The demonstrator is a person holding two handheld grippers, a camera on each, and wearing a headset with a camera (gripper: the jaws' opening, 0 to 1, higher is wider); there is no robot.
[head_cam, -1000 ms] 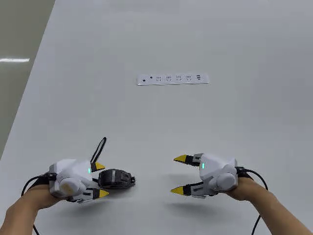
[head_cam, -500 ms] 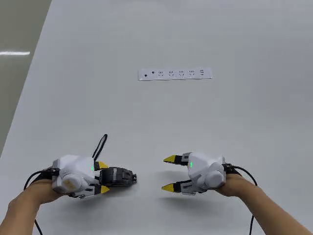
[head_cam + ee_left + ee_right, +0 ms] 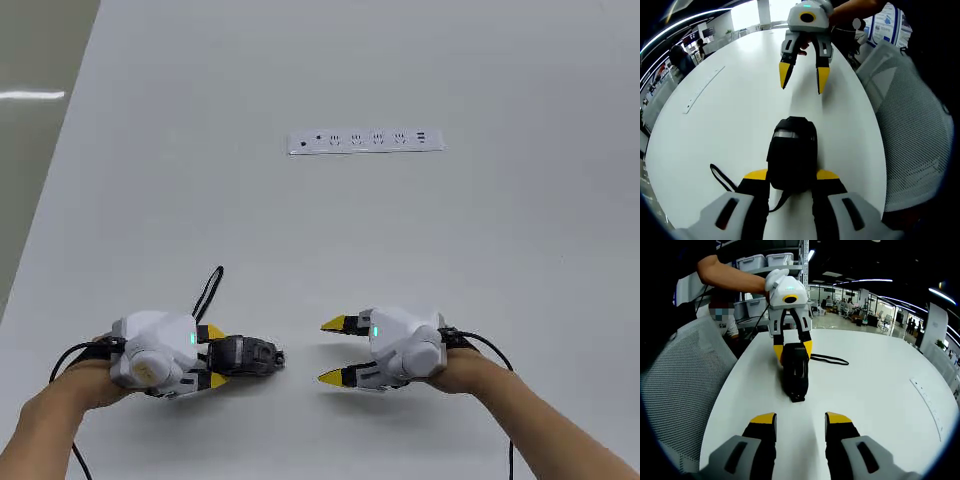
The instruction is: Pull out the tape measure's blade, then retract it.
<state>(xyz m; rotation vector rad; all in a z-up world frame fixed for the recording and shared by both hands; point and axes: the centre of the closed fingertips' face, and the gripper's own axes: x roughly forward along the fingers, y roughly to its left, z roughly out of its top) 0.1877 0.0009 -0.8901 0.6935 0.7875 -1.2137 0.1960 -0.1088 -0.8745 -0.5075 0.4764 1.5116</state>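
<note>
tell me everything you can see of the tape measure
The tape measure is a black case, plastic or rubber by its look, with a paler band across its top. It lies on the white table, its rear clamped in the left gripper. A thin black strap trails from that rear end across the table. No blade is drawn out. Its front end points at the open right gripper, which stands apart from it.
</note>
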